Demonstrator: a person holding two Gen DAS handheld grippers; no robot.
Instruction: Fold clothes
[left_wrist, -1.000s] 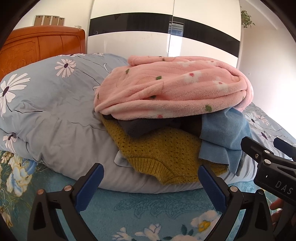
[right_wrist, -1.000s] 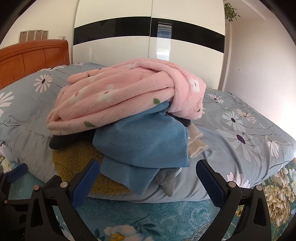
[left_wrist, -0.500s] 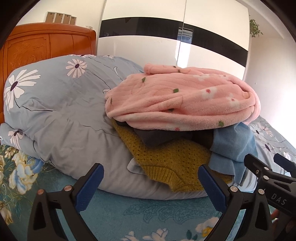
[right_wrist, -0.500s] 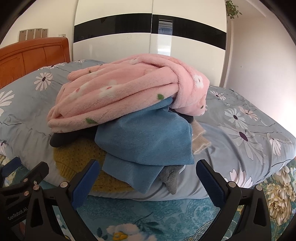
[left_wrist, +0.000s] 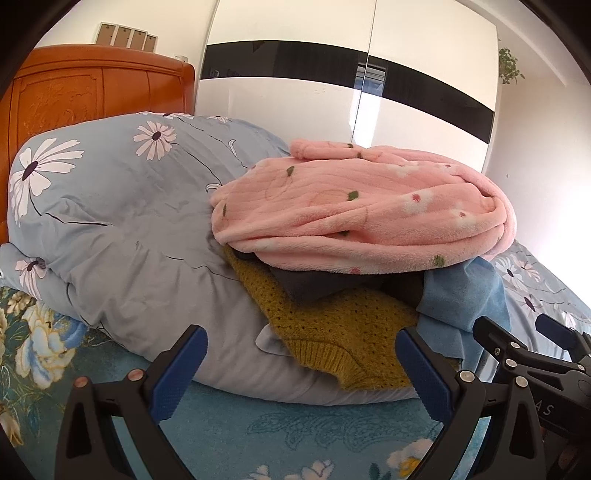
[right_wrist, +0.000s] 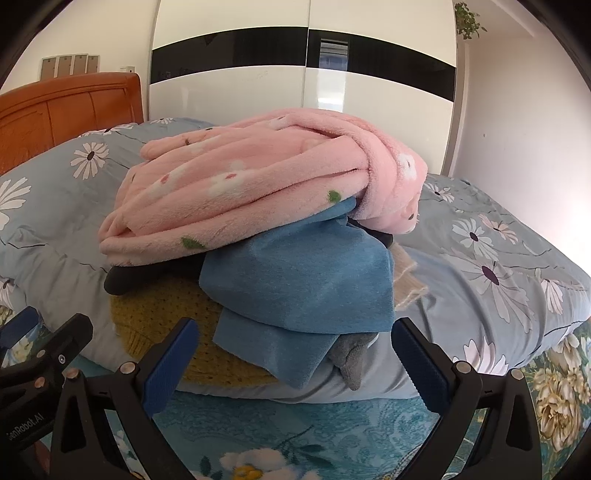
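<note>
A heap of clothes lies on a grey-blue quilt printed with white daisies (left_wrist: 122, 236), which is bunched up on a bed with a teal flowered sheet (left_wrist: 280, 428). On top of the heap is a pink fleece garment with small flower and leaf marks (left_wrist: 362, 214). Under it a dark grey cloth (left_wrist: 314, 288) shows, then a mustard-yellow knitted sweater (left_wrist: 332, 332) at the bottom left, and a blue fleece garment (right_wrist: 306, 280) hanging down the right side. A small grey piece (right_wrist: 351, 354) and a pale fringed edge (right_wrist: 406, 280) stick out beneath the blue one.

The left gripper (left_wrist: 301, 365) hovers low above the sheet, facing the yellow sweater. Its blue-padded fingers (left_wrist: 177, 373) are spread wide, hold nothing and touch no cloth. The right gripper (right_wrist: 293, 363) is just beside it, in front of the blue garment, with its fingers (right_wrist: 417, 365) also spread wide and empty; the hem of the blue garment hangs between them in the view, but contact is not visible.

Behind the bed stand an orange wooden headboard (left_wrist: 92, 92) and a glossy white wardrobe with a black band (right_wrist: 303, 74).
</note>
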